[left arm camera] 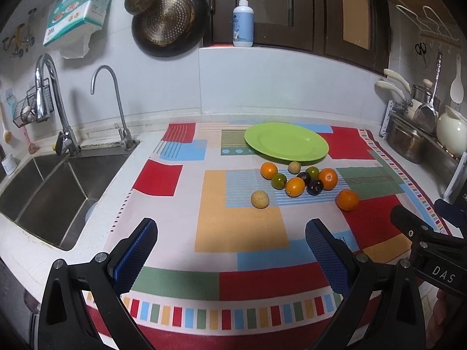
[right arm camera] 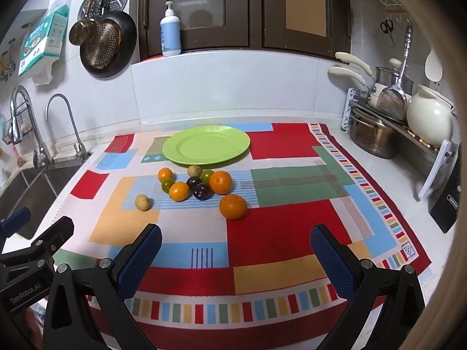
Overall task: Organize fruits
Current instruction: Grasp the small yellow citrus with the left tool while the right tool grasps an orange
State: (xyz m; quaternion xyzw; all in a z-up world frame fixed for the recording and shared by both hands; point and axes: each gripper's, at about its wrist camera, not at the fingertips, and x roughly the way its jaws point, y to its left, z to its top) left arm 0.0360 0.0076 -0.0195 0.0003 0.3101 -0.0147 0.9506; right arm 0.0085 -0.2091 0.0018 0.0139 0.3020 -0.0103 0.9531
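A green plate [left arm camera: 286,141] [right arm camera: 205,144] lies empty at the back of a patterned cloth [left arm camera: 239,233] [right arm camera: 280,233]. In front of it sits a cluster of several small fruits [left arm camera: 297,179] [right arm camera: 194,183]: orange, green, dark purple and pale yellow ones. One orange [left arm camera: 347,199] [right arm camera: 233,206] sits apart at the right, one pale yellow fruit [left arm camera: 259,199] [right arm camera: 142,202] apart at the left. My left gripper [left arm camera: 230,245] is open above the cloth's near part, holding nothing. My right gripper [right arm camera: 235,250] is open too, just short of the lone orange.
A steel sink [left arm camera: 49,195] with two taps [left arm camera: 48,87] lies left of the cloth. Pots and a cream kettle [right arm camera: 429,116] fill a rack [right arm camera: 379,128] at the right. A soap bottle [left arm camera: 243,20] stands on the back ledge; pans [left arm camera: 169,20] hang on the wall.
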